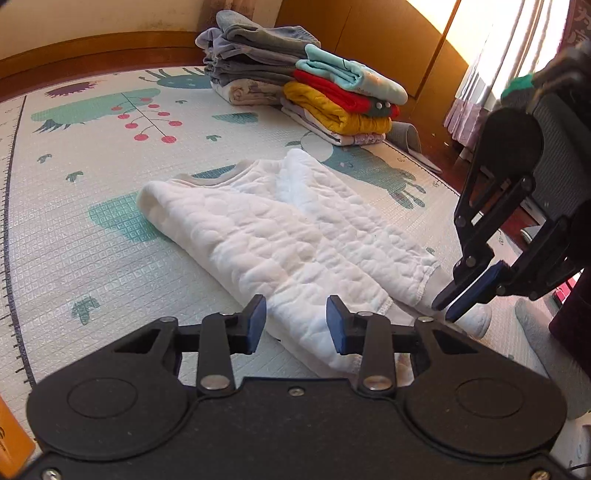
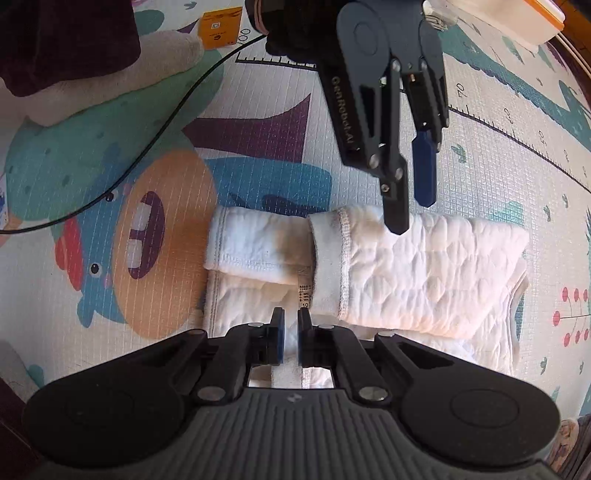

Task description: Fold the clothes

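Observation:
A white quilted garment [image 1: 295, 229] lies lengthwise on the play mat [image 1: 92, 240], its sleeves folded inward. My left gripper [image 1: 297, 325] is open, with its pads on either side of the garment's near hem. From the right, my right gripper [image 1: 447, 306] pinches the garment's edge. In the right wrist view the right gripper [image 2: 291, 336] is shut on a fold of the white garment [image 2: 424, 269] near its label. The left gripper [image 2: 412, 216] hangs open above the cloth's far edge.
Two stacks of folded clothes stand at the mat's far side: a grey stack [image 1: 240, 62] and a colourful stack [image 1: 343, 99]. A grey slipper [image 1: 410, 140] lies beside them. A person's socked feet [image 1: 476, 321] are at the right. A black cable [image 2: 166, 122] and an orange card [image 2: 218, 29] lie on the mat.

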The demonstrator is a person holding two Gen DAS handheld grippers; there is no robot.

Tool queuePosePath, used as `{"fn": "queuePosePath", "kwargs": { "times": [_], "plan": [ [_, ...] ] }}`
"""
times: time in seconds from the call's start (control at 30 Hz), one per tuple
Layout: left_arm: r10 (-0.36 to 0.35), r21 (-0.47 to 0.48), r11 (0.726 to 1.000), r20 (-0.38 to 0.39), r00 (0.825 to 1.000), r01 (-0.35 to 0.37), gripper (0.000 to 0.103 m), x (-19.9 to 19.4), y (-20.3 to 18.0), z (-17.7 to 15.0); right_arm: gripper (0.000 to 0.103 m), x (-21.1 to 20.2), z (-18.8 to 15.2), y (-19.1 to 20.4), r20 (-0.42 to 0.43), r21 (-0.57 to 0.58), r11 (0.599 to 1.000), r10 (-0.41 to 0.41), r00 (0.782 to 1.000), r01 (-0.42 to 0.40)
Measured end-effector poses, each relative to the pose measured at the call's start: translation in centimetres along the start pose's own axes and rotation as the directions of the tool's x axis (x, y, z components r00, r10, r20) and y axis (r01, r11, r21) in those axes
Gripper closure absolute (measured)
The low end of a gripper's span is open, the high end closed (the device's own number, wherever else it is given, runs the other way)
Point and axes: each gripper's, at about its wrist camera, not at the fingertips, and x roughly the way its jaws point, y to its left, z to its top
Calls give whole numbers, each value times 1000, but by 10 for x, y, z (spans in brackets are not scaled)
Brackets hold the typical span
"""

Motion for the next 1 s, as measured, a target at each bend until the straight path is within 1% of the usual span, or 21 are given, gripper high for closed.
{"fn": "queuePosePath", "kwargs": {
  "times": [0.03,0.07,0.1,0.2,0.23,0.27,0.3,0.33,0.37,0.53,0.73,0.77,0.83,0.87,1.0],
  "plan": [
    [1,14,1000,-11,1000,-1,69,5,-2,-2,96,-4,3,-3,24,20,1000,-22,999,22],
    [3,28,1000,-22,1000,-2,69,10,-5,-4,90,-4,7,-5,42,32,999,-37,998,36],
    [4,41,999,-33,999,-3,69,15,-7,-6,88,-2,12,-5,57,40,998,-48,997,46],
    [10,83,997,-66,998,-5,69,29,-14,-13,88,23,17,1,61,27,994,-103,993,101],
    [13,96,995,-77,997,-5,69,34,-16,-15,87,31,17,1,58,45,992,-123,991,121],
    [19,109,994,-72,997,-11,69,38,-13,-11,83,40,15,0,52,77,987,-145,988,141],
    [24,121,993,-67,997,-16,69,41,-10,-8,82,45,13,1,51,94,985,-149,988,144],
    [30,133,991,-62,998,-22,69,44,-7,-4,84,49,11,2,54,104,985,-145,988,138],
    [36,145,989,-57,998,-27,68,47,-4,-1,82,52,9,3,56,115,984,-140,989,133],
    [63,206,977,-30,998,-55,69,64,11,17,80,62,5,2,63,184,978,-115,991,101],
    [93,276,957,4,996,-91,68,83,30,38,80,65,5,-4,57,210,975,-92,994,78],
    [98,286,953,10,995,-96,64,86,33,41,80,65,5,-4,57,212,974,-88,994,74],
    [63,239,969,37,997,-70,63,89,42,39,79,67,3,-5,57,220,973,-82,995,68],
    [58,230,971,33,998,-64,63,88,43,40,79,68,1,-6,57,222,973,-82,995,67],
    [96,199,975,37,995,-101,65,88,51,46,79,68,-1,-6,60,225,972,-88,994,72]
  ]
}}
